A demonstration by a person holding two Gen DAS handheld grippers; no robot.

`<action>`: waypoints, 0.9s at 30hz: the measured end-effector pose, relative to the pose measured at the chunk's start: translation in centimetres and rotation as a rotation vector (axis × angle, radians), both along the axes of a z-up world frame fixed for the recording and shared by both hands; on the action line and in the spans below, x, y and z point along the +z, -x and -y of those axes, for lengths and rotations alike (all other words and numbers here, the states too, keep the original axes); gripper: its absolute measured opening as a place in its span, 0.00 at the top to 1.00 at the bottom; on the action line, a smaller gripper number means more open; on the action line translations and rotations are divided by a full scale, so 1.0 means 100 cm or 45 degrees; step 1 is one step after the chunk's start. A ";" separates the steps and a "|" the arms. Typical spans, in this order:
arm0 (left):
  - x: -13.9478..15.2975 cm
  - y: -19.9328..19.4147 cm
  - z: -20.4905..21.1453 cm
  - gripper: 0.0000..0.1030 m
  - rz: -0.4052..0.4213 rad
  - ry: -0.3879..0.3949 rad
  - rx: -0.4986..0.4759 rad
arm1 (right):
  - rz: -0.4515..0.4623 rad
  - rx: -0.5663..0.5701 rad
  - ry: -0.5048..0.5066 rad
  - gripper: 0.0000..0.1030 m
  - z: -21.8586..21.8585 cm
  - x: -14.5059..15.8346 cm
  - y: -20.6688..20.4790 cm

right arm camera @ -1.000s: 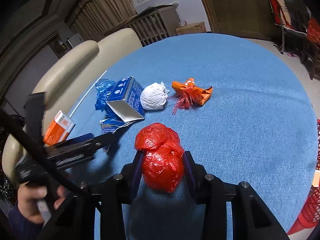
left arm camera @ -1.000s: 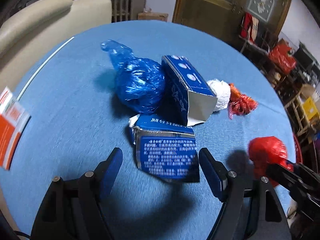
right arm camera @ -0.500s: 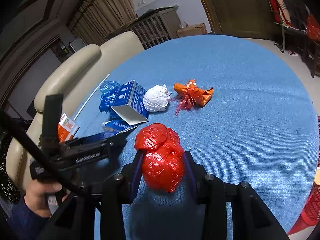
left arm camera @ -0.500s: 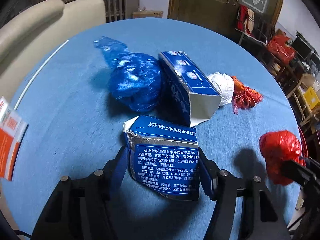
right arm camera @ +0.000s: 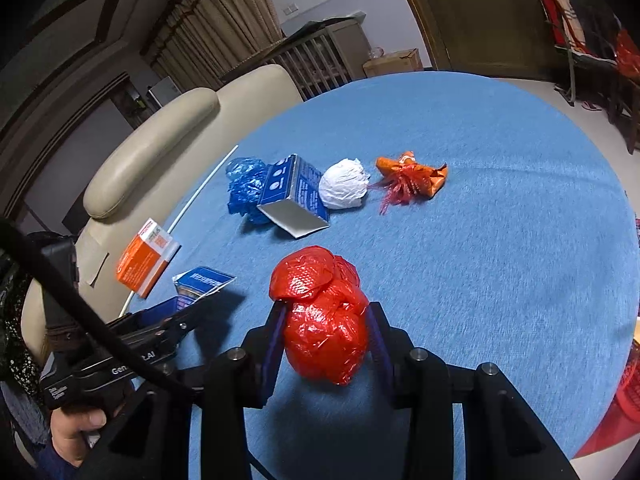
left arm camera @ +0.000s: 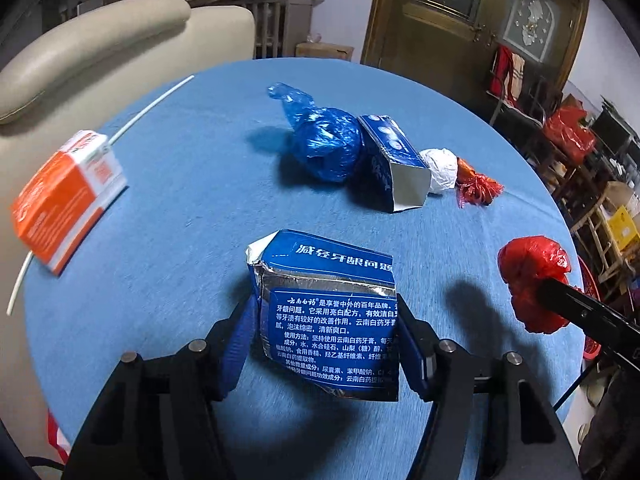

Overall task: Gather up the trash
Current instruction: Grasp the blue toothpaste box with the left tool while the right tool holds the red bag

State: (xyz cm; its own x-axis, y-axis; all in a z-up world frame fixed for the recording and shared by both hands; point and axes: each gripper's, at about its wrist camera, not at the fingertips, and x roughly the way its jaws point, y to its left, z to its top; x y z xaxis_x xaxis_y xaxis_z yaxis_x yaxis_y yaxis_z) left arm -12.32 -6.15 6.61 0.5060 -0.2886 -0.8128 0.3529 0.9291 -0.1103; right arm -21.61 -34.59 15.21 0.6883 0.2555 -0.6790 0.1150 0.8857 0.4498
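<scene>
A crushed blue carton (left arm camera: 326, 316) with white print sits between the blue pads of my left gripper (left arm camera: 326, 336), which is shut on it and holds it just above the blue table cloth (left arm camera: 192, 208); its shadow falls below. In the right wrist view the same carton (right arm camera: 202, 280) sticks out of the left gripper (right arm camera: 180, 312) at lower left. My right gripper (right arm camera: 326, 344) is shut on a balled red plastic bag (right arm camera: 320, 312), held off the cloth. That red bag (left arm camera: 534, 276) also shows at the right edge of the left wrist view.
Farther back lie a blue plastic bag (left arm camera: 324, 144), an open blue box (left arm camera: 394, 164), a white paper ball (left arm camera: 440, 168) and a red-orange net wrapper (left arm camera: 476, 188). An orange box (left arm camera: 66, 196) and a thin white stick (left arm camera: 152, 104) lie left, near a beige sofa (left arm camera: 100, 40). A red basket (right arm camera: 616, 412) stands beyond the table edge.
My left gripper closed on the crushed blue carton, lifted it and drew back from the pile; the orange box came further into view. The right gripper kept the red bag.
</scene>
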 end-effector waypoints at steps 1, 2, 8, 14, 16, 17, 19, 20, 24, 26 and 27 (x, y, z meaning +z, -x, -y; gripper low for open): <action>0.002 0.002 0.000 0.35 0.002 -0.002 0.006 | 0.002 0.000 0.000 0.59 -0.001 0.001 0.002; 0.003 0.004 0.000 0.35 0.008 -0.008 0.017 | 0.003 -0.001 0.002 0.59 -0.002 0.001 0.004; 0.006 0.011 -0.007 0.35 0.013 -0.036 0.068 | 0.008 0.002 0.008 0.59 -0.005 0.004 0.014; 0.007 0.013 -0.010 0.35 0.018 -0.062 0.101 | 0.015 -0.001 -0.002 0.59 -0.006 0.006 0.021; 0.008 0.014 -0.011 0.35 0.020 -0.067 0.107 | 0.017 0.000 -0.005 0.59 -0.006 0.006 0.022; 0.008 0.014 -0.011 0.35 0.021 -0.070 0.108 | 0.018 -0.001 -0.005 0.59 -0.006 0.006 0.023; 0.009 0.015 -0.010 0.35 0.024 -0.075 0.110 | 0.020 -0.003 -0.010 0.59 -0.005 0.006 0.025; 0.009 0.015 -0.010 0.35 0.026 -0.079 0.111 | 0.022 -0.006 -0.011 0.59 -0.004 0.006 0.026; 0.010 0.017 -0.007 0.35 0.031 -0.090 0.108 | 0.027 -0.016 -0.020 0.59 0.000 0.005 0.029; 0.010 0.018 -0.005 0.35 0.033 -0.091 0.106 | 0.030 -0.022 -0.026 0.59 0.002 0.005 0.031; 0.011 0.018 -0.004 0.35 0.035 -0.092 0.105 | 0.032 -0.025 -0.027 0.59 0.003 0.006 0.031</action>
State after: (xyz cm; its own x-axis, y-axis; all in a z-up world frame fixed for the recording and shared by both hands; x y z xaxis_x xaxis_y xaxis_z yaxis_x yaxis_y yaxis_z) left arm -14.13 -5.71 7.70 0.5479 -0.1861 -0.8156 0.2765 0.9604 -0.0334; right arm -24.74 -34.86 15.80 0.7103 0.2559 -0.6557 0.1206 0.8735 0.4716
